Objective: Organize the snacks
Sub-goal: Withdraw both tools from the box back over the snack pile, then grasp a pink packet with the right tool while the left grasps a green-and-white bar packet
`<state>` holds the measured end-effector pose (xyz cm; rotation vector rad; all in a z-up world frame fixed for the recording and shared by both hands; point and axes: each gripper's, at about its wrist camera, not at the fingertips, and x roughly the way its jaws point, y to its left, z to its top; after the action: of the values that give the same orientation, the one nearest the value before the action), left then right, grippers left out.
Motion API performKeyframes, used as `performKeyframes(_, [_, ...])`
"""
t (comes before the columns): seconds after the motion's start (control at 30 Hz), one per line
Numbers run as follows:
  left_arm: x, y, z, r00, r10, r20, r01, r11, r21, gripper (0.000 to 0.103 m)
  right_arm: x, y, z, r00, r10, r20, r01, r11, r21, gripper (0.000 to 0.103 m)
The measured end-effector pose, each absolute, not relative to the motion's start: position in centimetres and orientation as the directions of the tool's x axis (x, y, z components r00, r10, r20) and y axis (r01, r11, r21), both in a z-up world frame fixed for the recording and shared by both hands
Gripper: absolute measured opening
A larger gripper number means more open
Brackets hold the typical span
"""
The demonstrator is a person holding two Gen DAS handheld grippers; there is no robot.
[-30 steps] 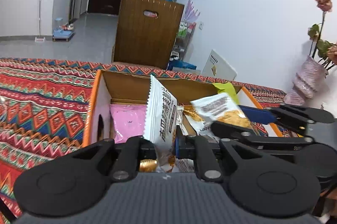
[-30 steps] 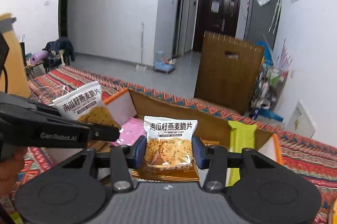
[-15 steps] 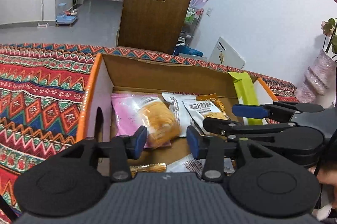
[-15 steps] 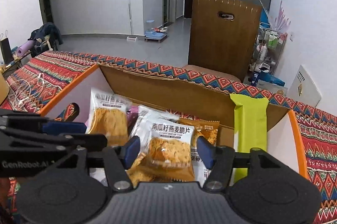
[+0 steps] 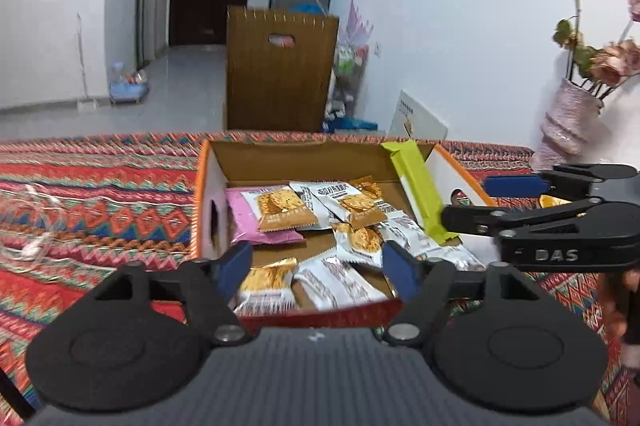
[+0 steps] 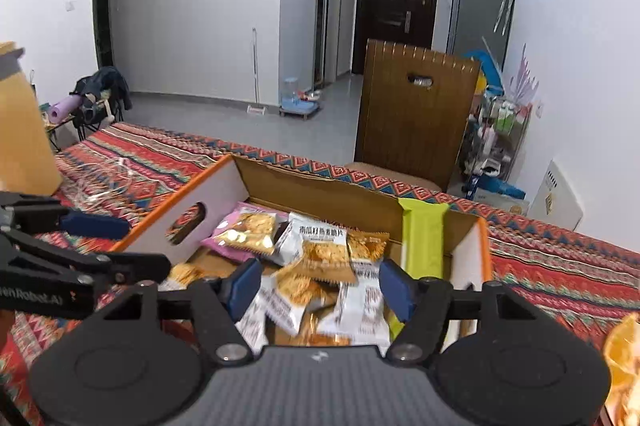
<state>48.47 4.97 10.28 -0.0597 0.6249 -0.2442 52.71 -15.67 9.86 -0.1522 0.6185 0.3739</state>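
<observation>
An open cardboard box (image 5: 208,186) (image 6: 224,178) with orange edges sits on the patterned cloth. Several white and orange cracker packets (image 5: 352,202) (image 6: 324,254) lie loose inside it, with a pink packet (image 5: 244,218) (image 6: 228,230) at its left and a green bar (image 5: 416,182) (image 6: 424,234) leaning on its right wall. My left gripper (image 5: 318,266) hovers above the box's near edge, jaws opening, nothing between them. My right gripper (image 6: 320,286) hangs over the box's near side, jaws also opening and holding nothing; it shows side-on (image 5: 468,202) in the left wrist view.
The striped red tablecloth (image 5: 100,194) spreads left of the box, with crumpled clear plastic (image 5: 36,226) on it. A pink vase of flowers (image 5: 568,122) stands at the right against the wall. A wooden chair back (image 6: 416,110) rises behind the table. An orange packet (image 6: 624,350) lies at the right edge.
Both grippers let go of their cracker packets, which now lie in the box. Both jaws have widened and both grippers have drawn back and up from the box.
</observation>
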Motion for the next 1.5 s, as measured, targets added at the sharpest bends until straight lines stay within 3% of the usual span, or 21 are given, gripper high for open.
performKeyframes(0.1, [44.4,4.7,11.2,0.814,-0.227,-0.534,0.21,0.973,-0.093,0.08,48.6,-17.0,10.8,0.768,0.301,-0.565,-0.388,0.921,-0.036,0.073])
performKeyframes(0.43, [30.5,3.1,11.9,0.85,-0.26,-0.458,0.257,0.964,-0.07,0.091,34.8,-20.6,11.3,0.801,0.327,-0.502,-0.389,0.921,-0.022,0.081])
performKeyframes(0.8, [19.9,1.3,8.9,0.828,-0.276,-0.489,0.246,0.961,-0.126,0.092,22.3,-22.5,6.6,0.791,0.343,-0.507,-0.389,0.921,0.016,0.082])
performKeyframes(1.03, [17.1,0.3,5.8,0.779,-0.262,-0.569,0.207,0.965,-0.16,0.092,18.2,-24.8,4.0,0.778,0.333,-0.532,-0.333,0.938,0.1,0.082])
performKeyframes(1.5, [19.8,1.3,4.4,0.759,-0.214,-0.614,0.107,0.973,-0.206,0.092,19.3,-26.1,2.6,0.778,0.322,-0.539,-0.288,0.946,0.15,0.082])
